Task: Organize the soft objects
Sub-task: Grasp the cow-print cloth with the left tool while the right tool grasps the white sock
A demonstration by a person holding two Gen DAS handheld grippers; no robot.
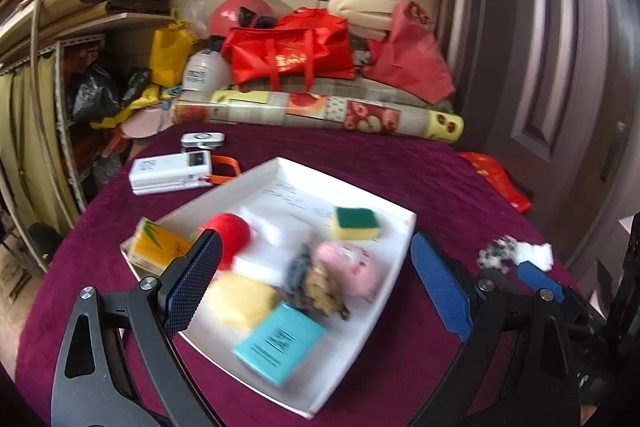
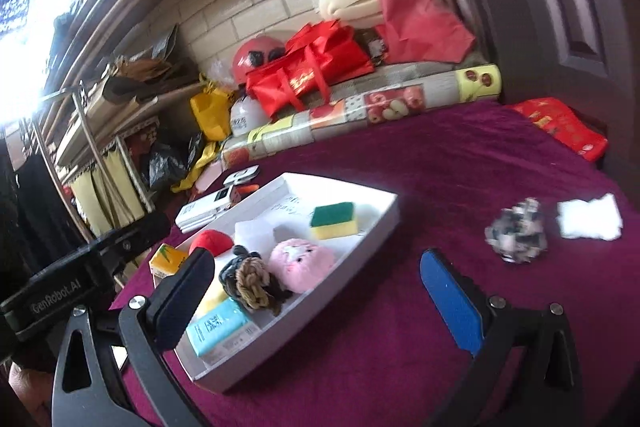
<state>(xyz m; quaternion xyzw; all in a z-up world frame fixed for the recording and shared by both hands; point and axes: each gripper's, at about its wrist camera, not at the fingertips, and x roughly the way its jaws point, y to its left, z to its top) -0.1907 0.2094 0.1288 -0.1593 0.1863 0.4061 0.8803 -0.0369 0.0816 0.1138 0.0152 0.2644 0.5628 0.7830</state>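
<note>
Both the left gripper (image 1: 316, 279) and right gripper (image 2: 316, 301) gape wide, empty. Nine soft pieces fill the white rectangular tray (image 2: 376, 223). Two remain on the purple cloth (well apart from it): one black-and-white knotted rope ball (image 2: 516, 231), probably next, and one white cotton pad (image 2: 590, 217).

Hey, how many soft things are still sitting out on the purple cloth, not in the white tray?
2. A black-and-white knotted rope ball lies on the purple tablecloth right of the white tray; a white fluffy pad lies just beyond it. Others may be out of view.
</note>
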